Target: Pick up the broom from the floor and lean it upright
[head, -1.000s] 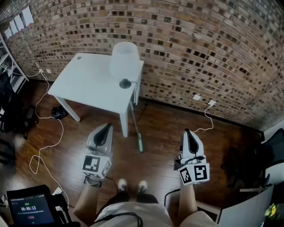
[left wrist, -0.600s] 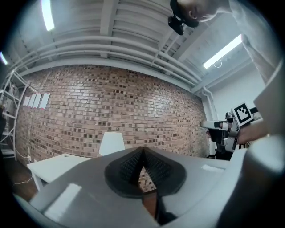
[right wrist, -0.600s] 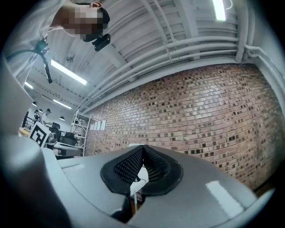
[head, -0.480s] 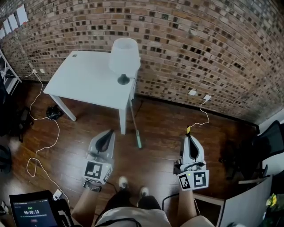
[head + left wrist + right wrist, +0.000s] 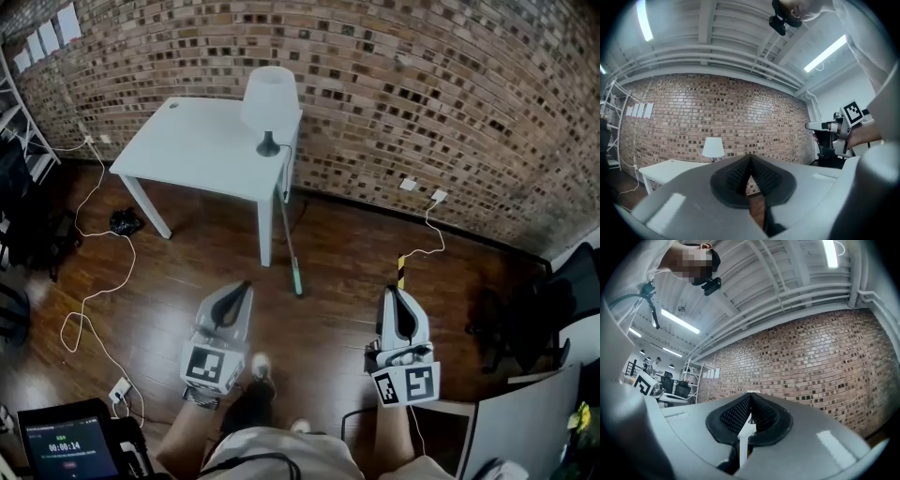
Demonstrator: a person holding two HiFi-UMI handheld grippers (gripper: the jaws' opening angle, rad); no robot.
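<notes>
The broom (image 5: 290, 242) stands tilted against the front corner of the white table (image 5: 187, 150), its thin pole running down to a green head (image 5: 296, 279) on the wooden floor. My left gripper (image 5: 244, 287) hovers a little to the near left of the broom head, shut and empty. My right gripper (image 5: 391, 293) is further right, also shut with nothing in it. In the left gripper view the pads (image 5: 740, 172) meet at the tip, with the table (image 5: 665, 168) beyond and the right gripper (image 5: 825, 125) at the right. The right gripper view shows its shut pads (image 5: 761, 413) before a brick wall.
A white lamp (image 5: 270, 101) stands on the table's right end. A white cable (image 5: 98, 281) snakes over the floor at the left, near a tablet (image 5: 61, 445). A yellow-black marker (image 5: 401, 272) and a wall cable (image 5: 427, 239) lie ahead of the right gripper. Dark chairs (image 5: 544, 319) stand right.
Both grippers have drawn back from the table and stayed shut. The broom has kept its lean against the table corner, and the person's feet have shifted.
</notes>
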